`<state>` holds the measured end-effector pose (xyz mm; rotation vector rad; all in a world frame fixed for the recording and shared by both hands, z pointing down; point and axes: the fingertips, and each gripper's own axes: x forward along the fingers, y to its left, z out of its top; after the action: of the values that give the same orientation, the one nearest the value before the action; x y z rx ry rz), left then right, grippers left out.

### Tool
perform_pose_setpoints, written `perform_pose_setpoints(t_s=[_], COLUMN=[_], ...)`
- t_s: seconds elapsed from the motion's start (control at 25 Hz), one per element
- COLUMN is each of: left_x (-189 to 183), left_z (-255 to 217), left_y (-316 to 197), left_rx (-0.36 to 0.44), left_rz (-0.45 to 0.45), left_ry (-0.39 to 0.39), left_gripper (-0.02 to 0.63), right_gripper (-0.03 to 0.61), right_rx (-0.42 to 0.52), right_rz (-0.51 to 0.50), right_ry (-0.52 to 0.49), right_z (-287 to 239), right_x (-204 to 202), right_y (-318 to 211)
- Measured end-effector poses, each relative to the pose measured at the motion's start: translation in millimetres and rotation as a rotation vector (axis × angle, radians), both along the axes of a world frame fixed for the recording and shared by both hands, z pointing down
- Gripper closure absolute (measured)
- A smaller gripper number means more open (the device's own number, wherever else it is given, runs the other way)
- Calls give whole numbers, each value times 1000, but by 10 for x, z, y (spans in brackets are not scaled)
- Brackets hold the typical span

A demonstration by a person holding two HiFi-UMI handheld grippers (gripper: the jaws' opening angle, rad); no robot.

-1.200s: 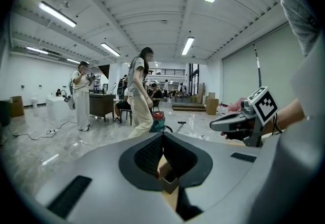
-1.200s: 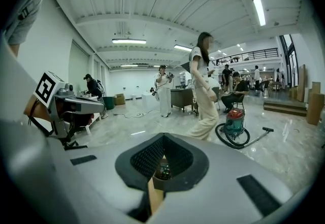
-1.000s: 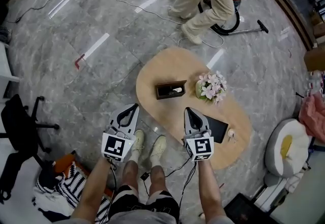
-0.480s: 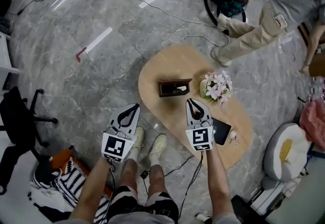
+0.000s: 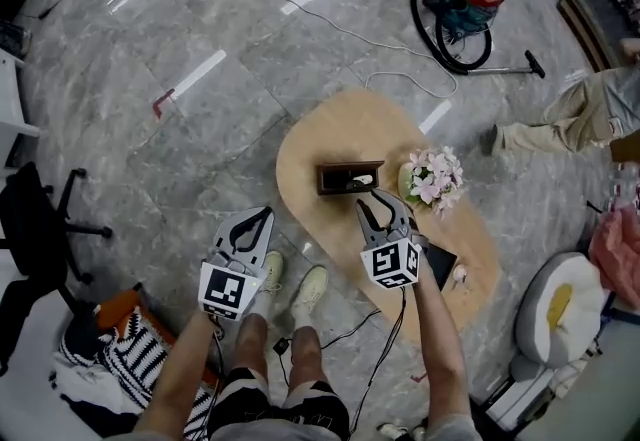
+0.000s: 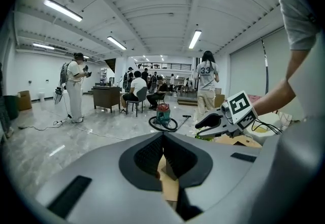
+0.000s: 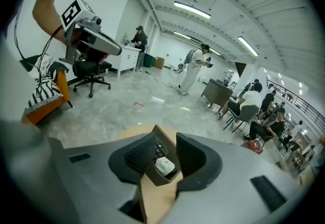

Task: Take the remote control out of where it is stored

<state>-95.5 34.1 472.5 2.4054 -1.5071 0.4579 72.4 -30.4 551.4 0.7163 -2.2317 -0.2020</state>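
A dark brown open box point(image 5: 346, 168) stands on the oval wooden table point(image 5: 320, 139). In the right gripper view the box point(image 7: 163, 135) lies straight ahead between the jaws. It holds a dark remote control point(image 7: 158, 150) with coloured buttons and a white item point(image 7: 165, 166). My right gripper point(image 5: 381, 204) point(image 7: 165, 155) hangs just short of the box. Its jaws are opening and nothing is between the pads. My left gripper point(image 5: 264, 214) point(image 6: 163, 153) is shut and empty, over the floor left of the table.
A pot of pink flowers point(image 5: 432, 176) stands right of the box. A black tablet point(image 5: 437, 261) lies near the table's front edge. On the floor are a vacuum cleaner point(image 5: 466, 13), cables, an office chair point(image 5: 40, 229) and a person's legs point(image 5: 565, 119) at far right.
My right gripper has moved forward over the table toward the box and its jaws have spread apart. The person by the table walked off to the right. The left gripper stayed put.
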Motion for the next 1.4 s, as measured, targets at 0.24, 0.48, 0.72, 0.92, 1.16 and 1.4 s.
perform_pose_setpoints(t_s=[0.24,0.48,0.72,0.92,1.16,1.4], left_x=[-52,-118,-177,-174,-183,-205], left_z=[58,102,118,161,167,194], left_y=[-39,-79,-78,-67,-109,-126], left_rx=[-3,-13,-22,-27,-33,-41], left_rz=[-22,-35,-55,-72,-81,-86], left_ry=[17,2,-7,1,-4,-12], left_gripper=[606,606,606,606,606,606], right_gripper=[436,436,436,436,436,436], right_rx=[-20,-55,-65,-84,-104,-84], right_rz=[-91,-147,-214,-245,-265,-269], right_ry=[112,174,232,239,247,254], right_z=[269,468,623,686,773,832], right_x=[-40,-50,-82,-138,-178,-181], right_y=[-69,-103,-136,-165,-170,-210])
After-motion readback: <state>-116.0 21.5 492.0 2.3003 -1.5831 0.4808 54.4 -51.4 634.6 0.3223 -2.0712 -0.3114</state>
